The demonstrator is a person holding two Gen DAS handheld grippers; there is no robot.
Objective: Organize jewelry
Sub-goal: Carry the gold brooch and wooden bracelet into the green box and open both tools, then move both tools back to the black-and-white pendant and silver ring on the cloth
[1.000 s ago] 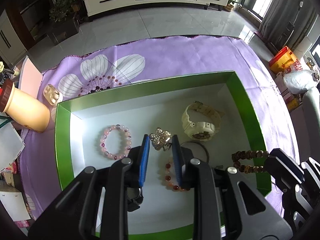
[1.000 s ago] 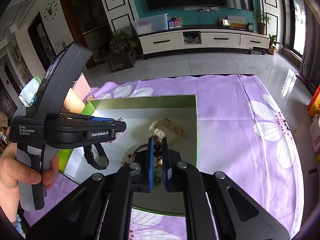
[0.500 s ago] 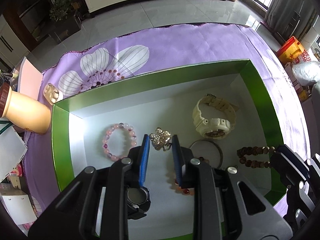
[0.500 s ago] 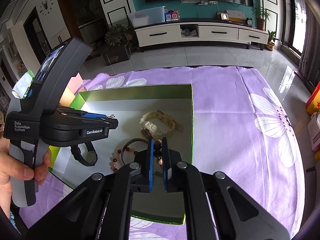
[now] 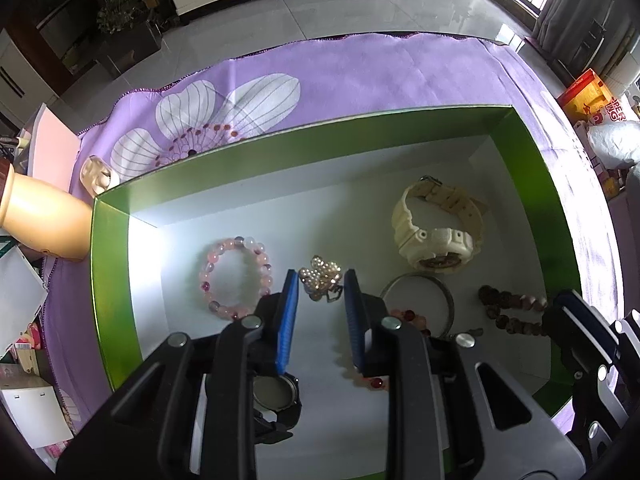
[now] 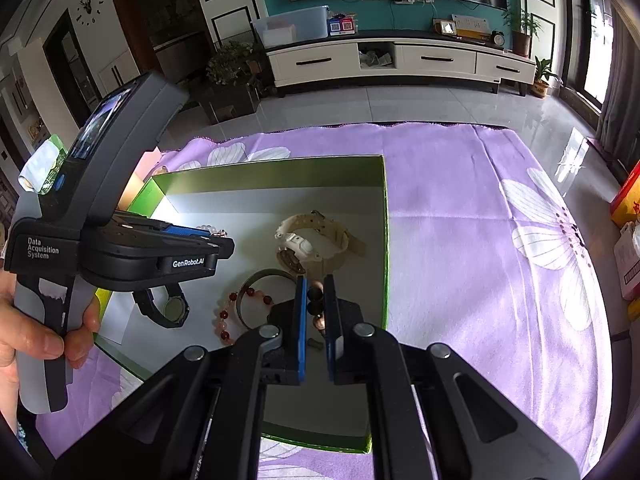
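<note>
Jewelry lies spread over the white floor of the green box [image 5: 532, 184], which sits on the purple cloth [image 5: 360, 76] covering the surface. Your left tongs [image 5: 320, 300] hang over the box with their blue pads parted, grasping nothing; the pearl cluster [image 5: 322, 280] lies on the box floor just past their tips. To the left of it is the pink bracelet [image 5: 236, 276], and to the right the cream watch [image 5: 436, 232], lying on its side near the far right corner. A metal bangle [image 5: 444, 292] lies just in front of the watch, with the red bracelet [image 6: 228, 316] overlapping its left edge. The black watch [image 6: 170, 306] lies under your left tongs, partly hidden by them.

Your right tongs [image 6: 314, 300] are clenched on the brown bracelet [image 6: 314, 298], its dark beads pinched between the blue pads close to the box's right wall. From the left wrist, the rest of the strand trails leftward from those tongs over the floor, right of the bangle.

Outside the box, a tan bottle [image 5: 44, 220] lies against its left wall.
</note>
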